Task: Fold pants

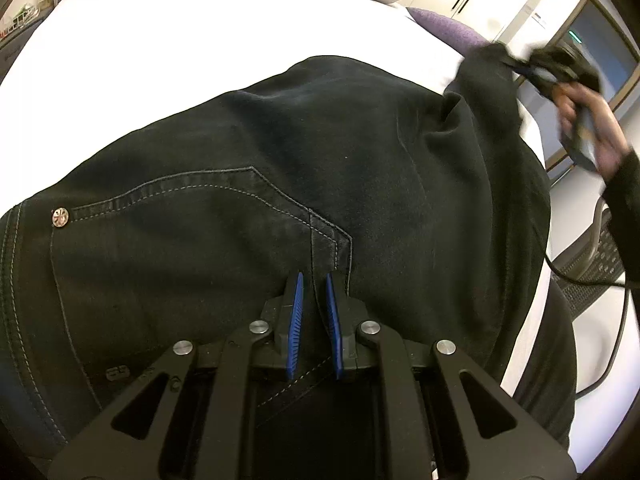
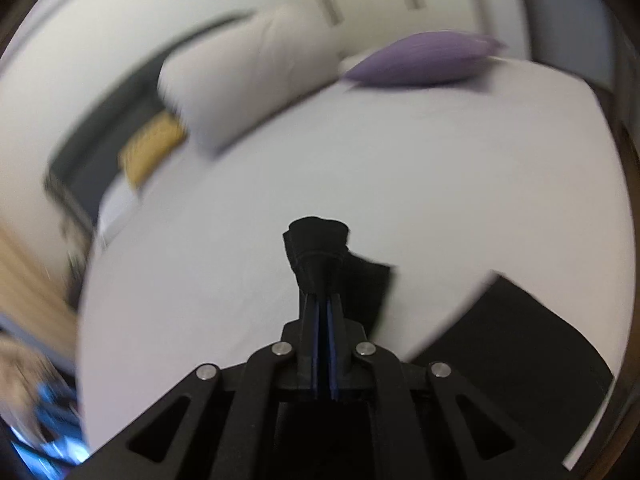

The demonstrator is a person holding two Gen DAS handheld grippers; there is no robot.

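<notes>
Black pants (image 1: 280, 152) lie spread on a white bed (image 1: 180, 40), waistband and pocket with a metal rivet (image 1: 60, 217) at the left. My left gripper (image 1: 314, 280) presses down on the pants near the pocket seam, with a fold of fabric between its nearly shut blue pads (image 1: 298, 312). My right gripper (image 2: 322, 300) is shut on a bunched end of the pants (image 2: 318, 248) and holds it lifted above the bed (image 2: 400, 184). It shows at the far right of the left wrist view (image 1: 516, 64), blurred by motion, held by a hand (image 1: 592, 128).
A white pillow (image 2: 256, 72) and a purple cushion (image 2: 424, 60) lie at the head of the bed. The cushion also shows in the left wrist view (image 1: 448, 28). A mesh chair (image 1: 596, 268) and a cable (image 1: 616, 320) are beside the bed at the right.
</notes>
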